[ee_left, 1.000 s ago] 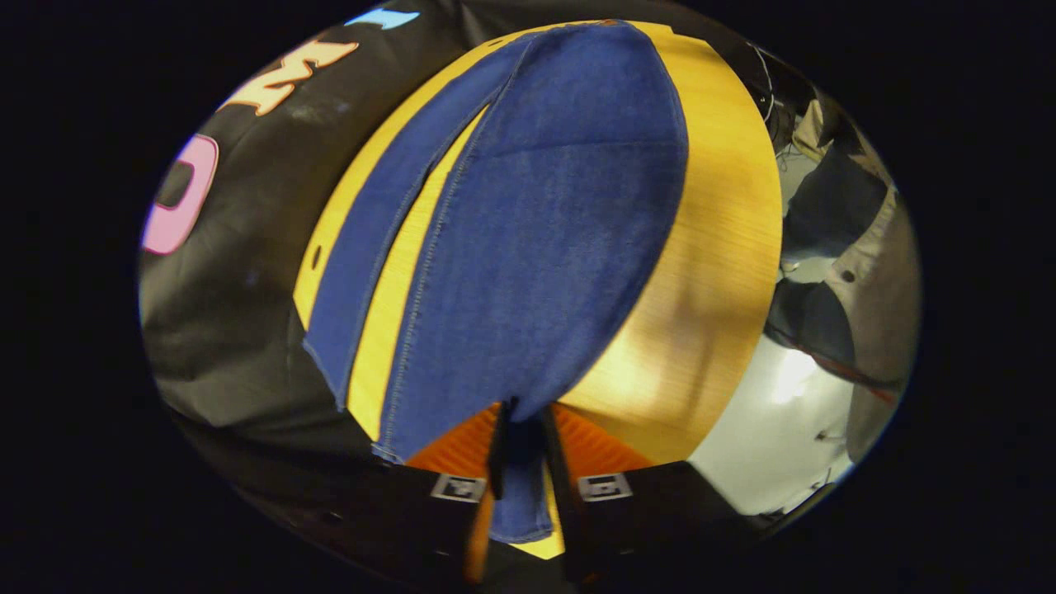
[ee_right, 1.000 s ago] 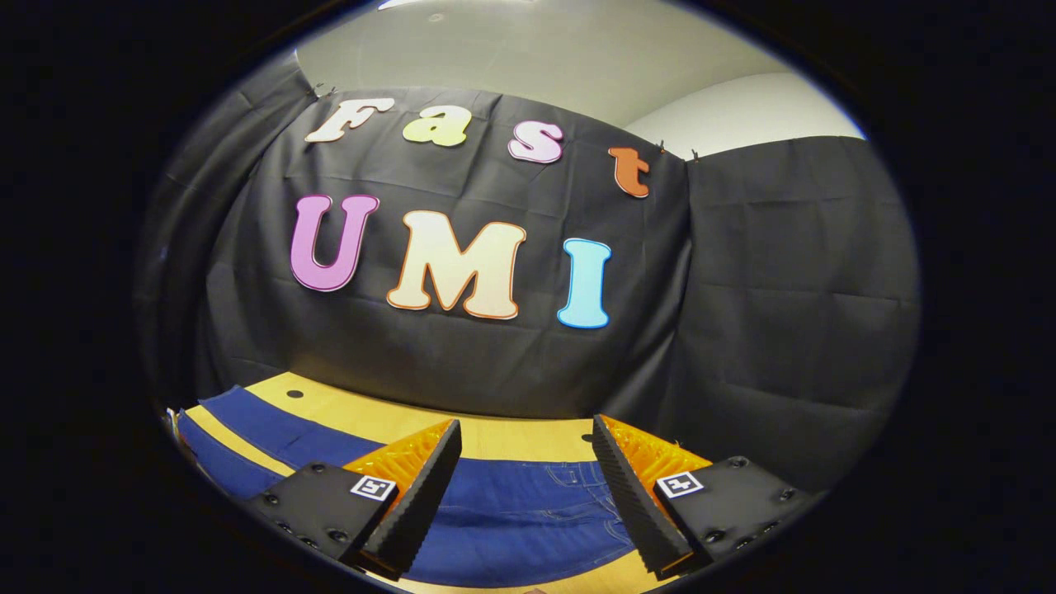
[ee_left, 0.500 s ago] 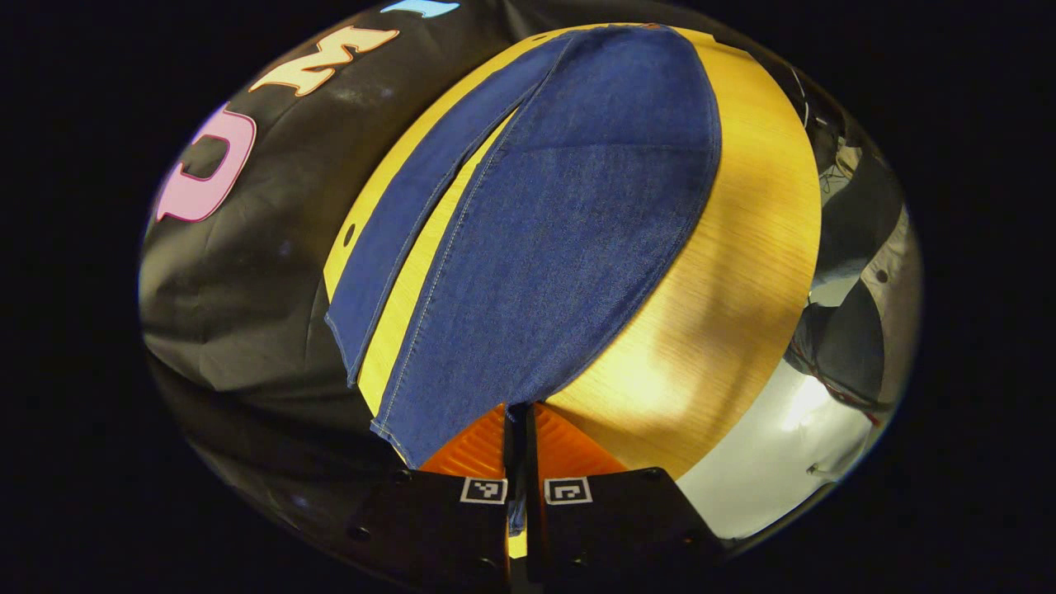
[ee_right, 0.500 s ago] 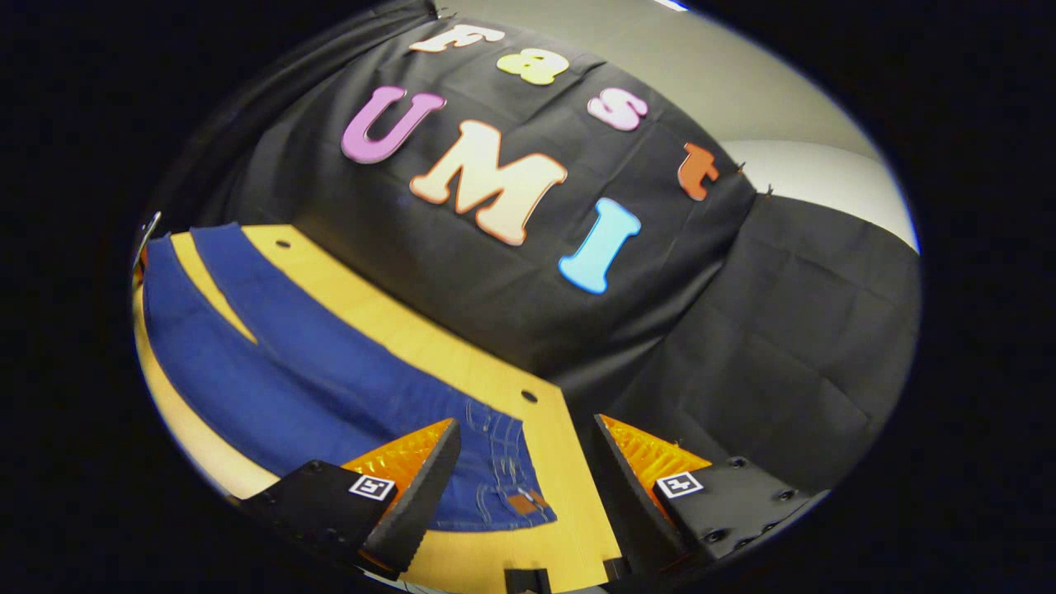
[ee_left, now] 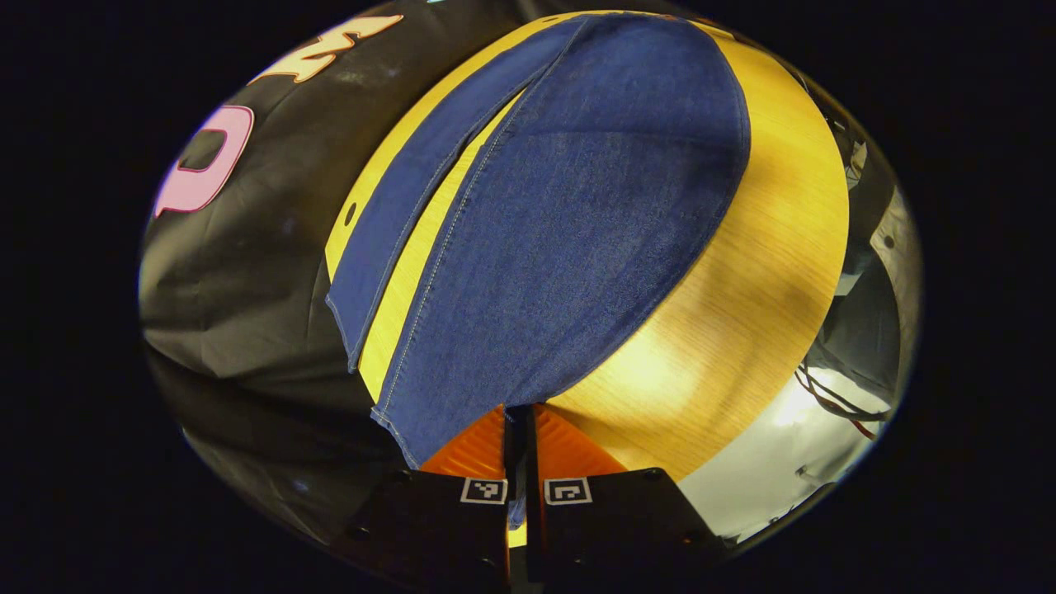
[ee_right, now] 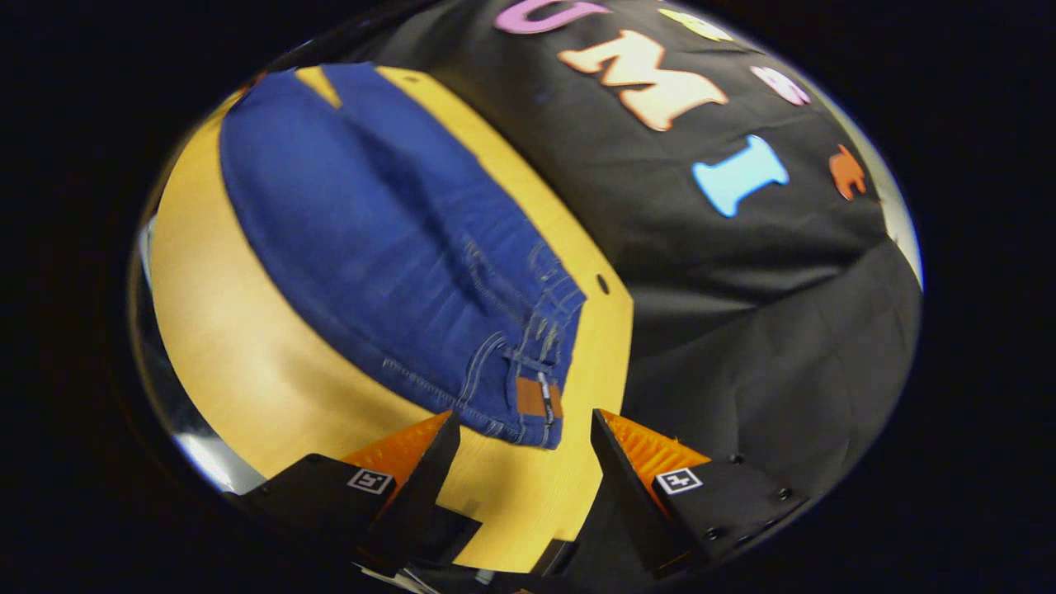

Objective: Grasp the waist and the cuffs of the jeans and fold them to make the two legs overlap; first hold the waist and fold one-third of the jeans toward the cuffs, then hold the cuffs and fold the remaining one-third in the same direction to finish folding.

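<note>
1. The left gripper (ee_left: 517, 412) is pinching the cuff edge of the soft dark blue denim jeans (ee_left: 569, 206), its two orange ribbed fingers (ee_left: 474, 450) pressing together on the cloth.
2. The jeans are lying flat ahead of it on the smooth yellow wooden table (ee_left: 742, 330).
3. The right gripper (ee_right: 518, 437) is hovering with its fingers wide apart, just short of the waist (ee_right: 540, 363) with its brown patch (ee_right: 536, 398); its writing is too small to read.

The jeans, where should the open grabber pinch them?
Probably the waist corner of the jeans, by the brown patch. It lies flat on the table, just ahead of the open right gripper, so slide in low from the table's end.
</note>
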Available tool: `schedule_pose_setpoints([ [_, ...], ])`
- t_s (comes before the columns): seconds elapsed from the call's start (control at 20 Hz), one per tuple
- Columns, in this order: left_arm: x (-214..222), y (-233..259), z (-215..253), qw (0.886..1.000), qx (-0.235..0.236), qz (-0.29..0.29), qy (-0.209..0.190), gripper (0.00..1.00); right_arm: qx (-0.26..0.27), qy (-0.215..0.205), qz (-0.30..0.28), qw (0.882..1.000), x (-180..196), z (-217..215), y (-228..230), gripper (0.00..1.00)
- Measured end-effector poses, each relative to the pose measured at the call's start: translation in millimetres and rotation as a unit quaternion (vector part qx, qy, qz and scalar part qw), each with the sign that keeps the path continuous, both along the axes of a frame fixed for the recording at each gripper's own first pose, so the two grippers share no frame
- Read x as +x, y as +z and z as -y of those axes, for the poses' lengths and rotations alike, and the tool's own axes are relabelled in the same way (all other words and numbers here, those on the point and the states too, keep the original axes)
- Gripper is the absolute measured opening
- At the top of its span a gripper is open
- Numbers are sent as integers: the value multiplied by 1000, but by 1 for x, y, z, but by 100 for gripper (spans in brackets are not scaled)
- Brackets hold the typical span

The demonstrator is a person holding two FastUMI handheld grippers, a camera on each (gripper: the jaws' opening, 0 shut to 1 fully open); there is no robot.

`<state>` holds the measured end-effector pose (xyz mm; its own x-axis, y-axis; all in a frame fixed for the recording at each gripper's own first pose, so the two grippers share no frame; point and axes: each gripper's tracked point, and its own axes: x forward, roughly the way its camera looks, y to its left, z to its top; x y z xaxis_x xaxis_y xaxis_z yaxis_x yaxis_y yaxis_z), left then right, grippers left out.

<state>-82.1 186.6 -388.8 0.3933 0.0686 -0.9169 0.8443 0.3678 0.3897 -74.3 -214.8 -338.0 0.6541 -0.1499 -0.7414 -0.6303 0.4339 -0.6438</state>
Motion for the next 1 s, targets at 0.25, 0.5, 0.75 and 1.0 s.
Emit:
schedule_pose_setpoints([
  [0.25, 2, -1, -1, 1000, 13, -1, 14, 2, -53, 139, -71, 986, 6, -17, -46, 94],
  [0.5, 4, -1, -1, 999, 24, 10, 24, 2, -64, 195, -107, 973, 5, -24, -73, 34],
  [0.75, 7, -3, -2, 995, 21, 21, 91, 0, -6, 96, -51, 994, 11, -19, -69, 2],
  [1.0, 16, 13, 2, 982, 22, 33, 182, 0, 83, -29, 36, 995, 38, -28, -25, 3],
])
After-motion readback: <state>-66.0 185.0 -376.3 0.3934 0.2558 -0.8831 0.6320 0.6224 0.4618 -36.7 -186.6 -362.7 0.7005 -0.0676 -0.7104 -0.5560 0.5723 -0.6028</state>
